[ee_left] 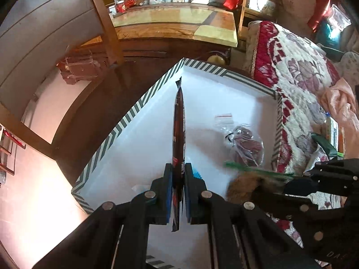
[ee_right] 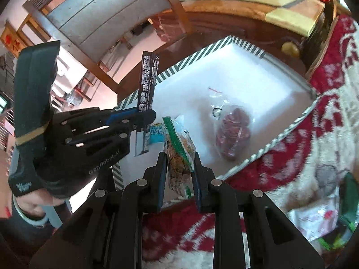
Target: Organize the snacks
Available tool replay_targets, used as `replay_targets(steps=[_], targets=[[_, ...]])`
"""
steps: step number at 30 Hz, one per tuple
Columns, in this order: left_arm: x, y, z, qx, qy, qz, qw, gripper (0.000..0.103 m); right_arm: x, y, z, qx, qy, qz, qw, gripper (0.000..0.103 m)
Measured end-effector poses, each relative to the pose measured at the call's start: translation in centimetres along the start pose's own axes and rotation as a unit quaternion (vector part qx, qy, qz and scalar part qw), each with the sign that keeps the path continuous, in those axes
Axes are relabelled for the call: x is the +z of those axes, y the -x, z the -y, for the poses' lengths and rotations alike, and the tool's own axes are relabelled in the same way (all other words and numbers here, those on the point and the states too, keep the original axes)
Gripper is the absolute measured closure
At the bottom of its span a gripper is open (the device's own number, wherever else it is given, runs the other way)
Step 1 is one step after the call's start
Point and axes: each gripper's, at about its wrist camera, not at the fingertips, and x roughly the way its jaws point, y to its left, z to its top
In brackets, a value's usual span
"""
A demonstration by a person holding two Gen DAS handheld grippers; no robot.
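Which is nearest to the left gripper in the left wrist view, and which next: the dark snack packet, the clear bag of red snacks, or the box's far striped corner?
1. Dark snack packet, clamped in the left gripper.
2. Clear bag of red snacks, on the box floor to the right.
3. Far striped corner of the box, straight ahead.

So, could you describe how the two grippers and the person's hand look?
Both grippers are black, with jointed linkage arms, round silver pins and blue pads inside the fingers. The left gripper carries pale lettering on its side and a dark block strapped on with a tan band. The hand holding it shows a pale bracelet and red nails. The right gripper looks identical.
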Motion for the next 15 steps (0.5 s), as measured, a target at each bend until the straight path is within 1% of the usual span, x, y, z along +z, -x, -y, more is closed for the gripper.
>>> replay_targets(steps=[3,6,8,11,13,14,15], targets=[[0.1,-0.8,0.0,0.005,0.003,-0.007,1.0,0.092,0.4,-1.2,0.5,0.014,-0.012,-0.012,1.0,0.083],[0.3,-1.4,-0.1,0.007,0.008,-0.014,0.9998,0.092,1.0,-1.9,1.4,0.003,-0.025,-0.013,1.0,0.083],[0.4,-1.9,0.0,0.011,0.013,-0.019,0.9997,0.092,1.3,-2.1,2.1,-0.002,-0.038,-0.003,0.999,0.083],[0.5,-2.1,0.1,0.02,0.014,-0.02,0.9995,0.09,1.2,-1.7,2.8,0.004,-0.059,0.008,0.998,0.083],[0.5,-2.1,0.2,0.028,0.017,-0.019,0.9993,0.082,1.1,-1.1,2.7,-0.006,-0.053,0.015,0.998,0.072],[0.5,-2.1,0.1,0.031,0.02,-0.018,0.9991,0.068,0.9,-0.6,2.7,-0.014,-0.05,0.02,0.998,0.062],[0.4,-1.9,0.1,0.032,0.024,-0.016,0.9991,0.051,0.6,-0.2,2.7,-0.016,-0.049,0.023,0.998,0.061]])
